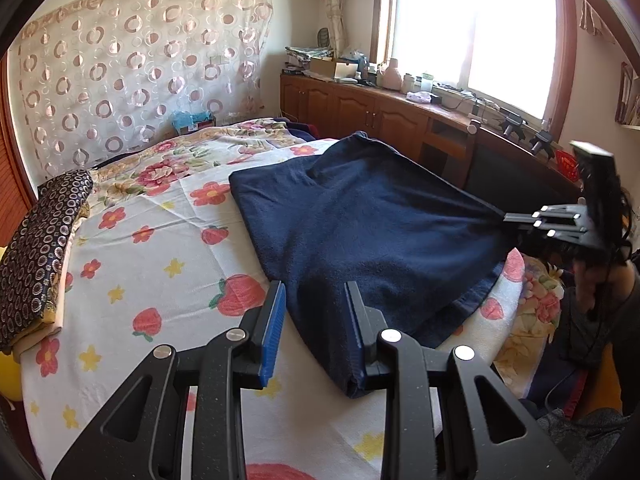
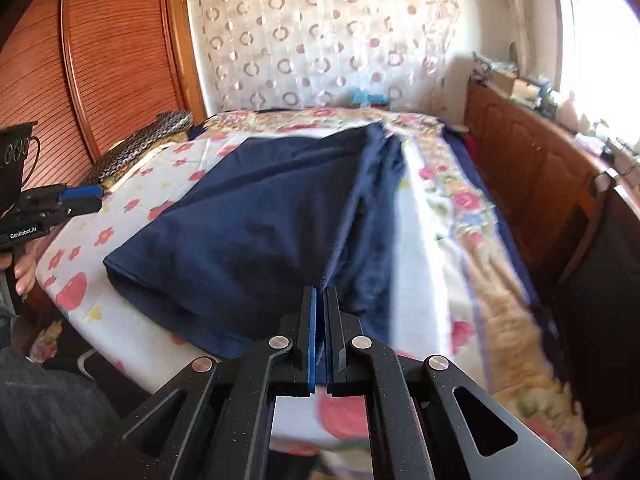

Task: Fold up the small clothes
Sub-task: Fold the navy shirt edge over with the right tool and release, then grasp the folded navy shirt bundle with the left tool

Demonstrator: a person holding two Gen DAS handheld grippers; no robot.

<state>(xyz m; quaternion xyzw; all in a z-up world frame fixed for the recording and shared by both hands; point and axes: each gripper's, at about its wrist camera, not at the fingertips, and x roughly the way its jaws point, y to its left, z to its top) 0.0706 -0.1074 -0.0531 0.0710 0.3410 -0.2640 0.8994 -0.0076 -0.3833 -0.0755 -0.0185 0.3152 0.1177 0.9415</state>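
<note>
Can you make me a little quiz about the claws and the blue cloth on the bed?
1. True or false: the right claw is pinching the navy cloth.
2. Is the left claw A) open or B) shut?
3. Fill in: the cloth lies on a bedsheet printed with flowers and ____.

Key: 1 true. 2 A. 3 strawberries.

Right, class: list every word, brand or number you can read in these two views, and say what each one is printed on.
"GenRobot.AI": white print on the black body of the left gripper, seen in the right wrist view.
Red item with gold marks by the window: too small to read.
Boxes and bottles on the wooden cabinet: labels too blurred to read.
</note>
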